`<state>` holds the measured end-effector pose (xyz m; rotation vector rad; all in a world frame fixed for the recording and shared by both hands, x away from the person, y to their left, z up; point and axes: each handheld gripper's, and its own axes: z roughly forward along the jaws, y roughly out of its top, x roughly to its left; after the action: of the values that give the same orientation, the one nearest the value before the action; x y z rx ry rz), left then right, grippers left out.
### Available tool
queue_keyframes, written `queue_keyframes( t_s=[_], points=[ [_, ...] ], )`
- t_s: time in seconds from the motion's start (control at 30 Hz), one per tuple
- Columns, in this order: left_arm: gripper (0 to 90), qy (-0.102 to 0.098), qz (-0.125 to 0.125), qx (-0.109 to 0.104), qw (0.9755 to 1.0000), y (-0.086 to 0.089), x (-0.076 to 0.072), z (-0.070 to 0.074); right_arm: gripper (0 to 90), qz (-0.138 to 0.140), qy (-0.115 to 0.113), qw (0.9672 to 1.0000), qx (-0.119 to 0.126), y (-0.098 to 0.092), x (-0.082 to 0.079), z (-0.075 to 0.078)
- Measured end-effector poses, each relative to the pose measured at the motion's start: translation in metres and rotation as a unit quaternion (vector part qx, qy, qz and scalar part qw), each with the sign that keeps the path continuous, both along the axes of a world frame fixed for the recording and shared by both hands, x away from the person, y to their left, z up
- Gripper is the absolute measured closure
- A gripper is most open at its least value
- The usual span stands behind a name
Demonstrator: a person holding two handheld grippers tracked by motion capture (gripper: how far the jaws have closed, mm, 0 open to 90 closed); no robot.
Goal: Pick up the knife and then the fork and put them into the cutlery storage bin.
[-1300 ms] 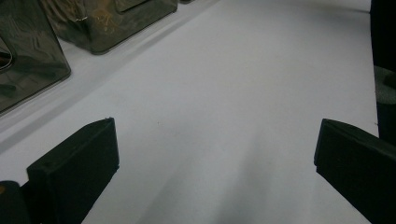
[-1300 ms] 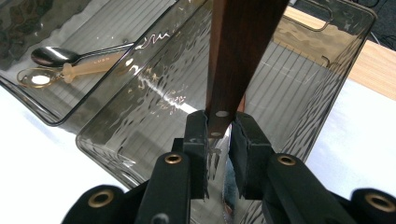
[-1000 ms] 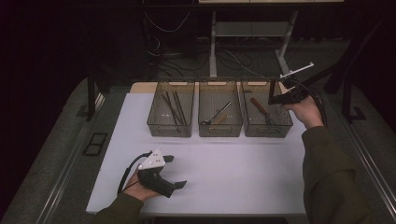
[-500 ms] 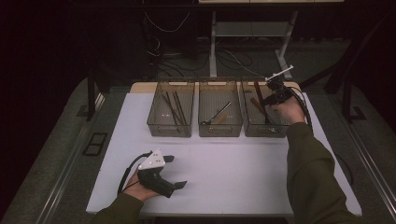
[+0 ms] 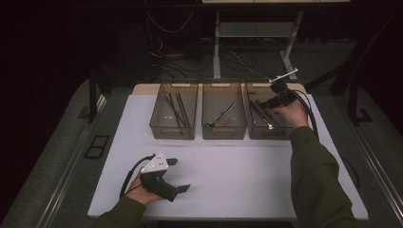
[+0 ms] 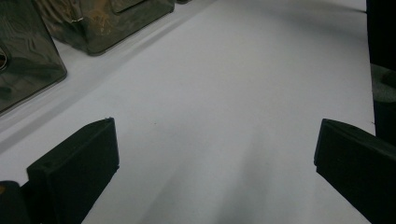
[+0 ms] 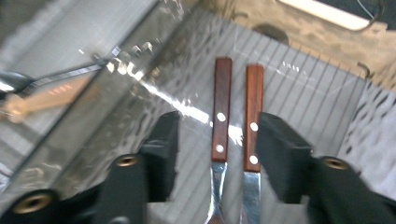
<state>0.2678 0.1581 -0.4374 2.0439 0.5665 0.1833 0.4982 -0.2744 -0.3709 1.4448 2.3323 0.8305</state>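
Observation:
My right gripper (image 5: 278, 97) hovers over the right-hand clear bin (image 5: 271, 137) at the back of the white table. Its jaws have just been opening. In the right gripper view, two wooden-handled metal utensils (image 7: 221, 112) (image 7: 253, 116) lie side by side on the bin's ribbed floor, between the parted jaws of the right gripper (image 7: 224, 154); the pads do not press on them. My left gripper (image 5: 179, 175) rests on the table near the front left, held by a hand. Its jaws are wide apart over bare white surface, as the left gripper (image 6: 215, 163) shows in its own view.
Three clear bins stand in a row at the back. The left bin (image 5: 173, 133) holds several dark sticks (image 5: 176, 109). The middle bin (image 5: 223, 135) holds a metal utensil (image 5: 222, 116). A dark floor and a desk frame lie beyond the table.
The right hand came down and to the left, from above the table's right rear corner into the right bin. Its jaws stand wider apart now. The left hand has stayed put.

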Motion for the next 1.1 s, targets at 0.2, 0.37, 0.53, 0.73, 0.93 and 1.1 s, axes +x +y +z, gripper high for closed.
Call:
queue_keyframes(
  t_s=[0.2,0.37,0.53,0.73,0.93,1.1],
  points=[
    [0.0,0.0,0.0,0.003,1.0,0.0,0.001,0.0,31.5,0.002,-0.024,0.9992,0.032,-0.008,-0.015,0.002],
    [0.0,0.002,0.002,0.002,1.0,0.0,0.002,0.0,25.6,-0.005,-0.048,0.9985,0.027,-0.01,-0.031,0.0],
    [0.0,0.002,0.003,0.004,1.0,0.0,0.003,-0.001,19.2,0.0,-0.059,0.9971,0.049,-0.013,-0.043,0.0],
    [0.0,0.004,0.007,0.003,1.0,0.002,0.004,-0.001,17.1,0.004,-0.082,0.9944,0.066,-0.013,-0.059,0.001],
    [0.0,0.002,0.01,-0.002,0.9999,0.005,0.005,0.0,13.3,0.023,-0.096,0.9928,0.067,-0.012,-0.077,0.003],
    [0.0,0.003,0.015,-0.004,0.9999,0.009,0.007,-0.001,13.3,0.036,-0.109,0.9906,0.074,-0.009,-0.096,0.005]
  ],
)
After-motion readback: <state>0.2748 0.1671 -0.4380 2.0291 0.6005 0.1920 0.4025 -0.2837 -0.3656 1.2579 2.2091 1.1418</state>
